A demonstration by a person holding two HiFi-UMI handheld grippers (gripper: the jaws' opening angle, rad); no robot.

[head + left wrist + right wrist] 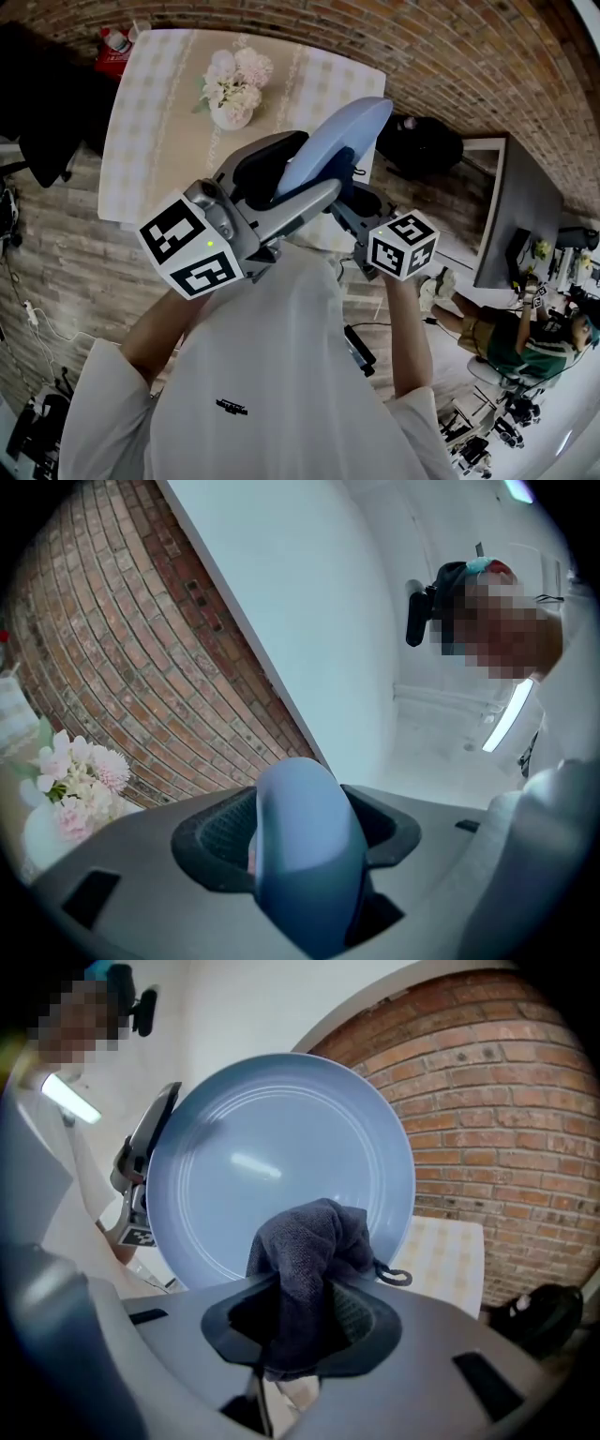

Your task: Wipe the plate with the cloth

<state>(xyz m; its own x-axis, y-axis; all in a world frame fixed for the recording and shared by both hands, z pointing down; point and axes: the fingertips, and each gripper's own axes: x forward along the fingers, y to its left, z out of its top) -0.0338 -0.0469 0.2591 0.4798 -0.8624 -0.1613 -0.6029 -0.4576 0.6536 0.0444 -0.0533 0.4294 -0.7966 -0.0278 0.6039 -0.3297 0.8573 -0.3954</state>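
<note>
Two grips are set. The left gripper (pixel 302 850) is clenched on the rim of the plate (pixel 272 1138), which is held tilted in the air at mid-frame of the head view, off the table (pixel 150 112). The right gripper (pixel 305 1316) pinches the bunched cloth (pixel 314 1241) at the plate's lower face; I can't tell if it is touching. To wipe well, I'd press the wad flat and sweep arcs from centre to rim. The left grip needs to be firm so the plate can't pivot.

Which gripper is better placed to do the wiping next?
The right gripper: it is shut on the dark cloth, bunched just in front of the blue plate. The left gripper is clamped on that plate's rim, holding it up.
</note>
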